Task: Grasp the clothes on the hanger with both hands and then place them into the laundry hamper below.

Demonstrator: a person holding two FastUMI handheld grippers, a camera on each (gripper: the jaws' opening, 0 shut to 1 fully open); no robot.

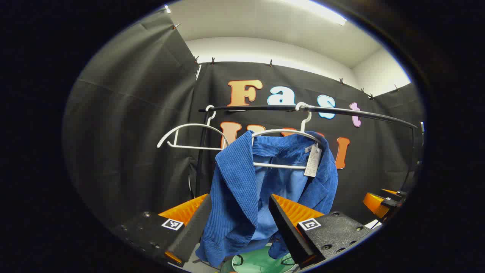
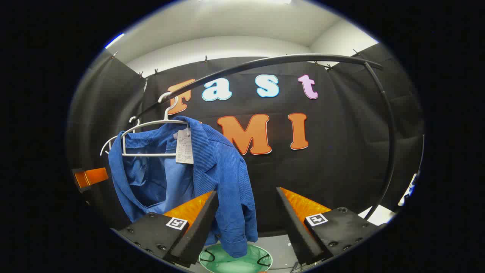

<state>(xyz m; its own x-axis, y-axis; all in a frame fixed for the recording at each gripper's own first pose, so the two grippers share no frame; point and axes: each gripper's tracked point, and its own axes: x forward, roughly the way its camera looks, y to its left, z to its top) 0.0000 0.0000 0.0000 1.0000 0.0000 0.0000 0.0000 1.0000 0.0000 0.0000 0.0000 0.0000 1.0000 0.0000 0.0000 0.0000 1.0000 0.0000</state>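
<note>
A blue corduroy jacket [image 1: 235, 182] hangs on a white hanger [image 1: 282, 132] from a black rail [image 1: 341, 110], with a paper tag [image 1: 313, 162] at its collar. My left gripper [image 1: 238, 199] is open just in front of the jacket's lower half, which shows between its fingers. In the right gripper view the jacket [image 2: 216, 170] hangs left of centre on its hanger [image 2: 151, 123]. My right gripper [image 2: 246, 191] is open, with the jacket's right sleeve by its left finger. A green laundry hamper [image 1: 261, 262] [image 2: 235, 261] stands below the jacket.
An empty white hanger [image 1: 189, 134] hangs at the rail's left end. The rail [image 2: 273, 60] bends down into a post [image 2: 390, 151] on the right. The other gripper [image 1: 382, 203] is at the far right, and the left one [image 2: 89, 176] shows beside the jacket.
</note>
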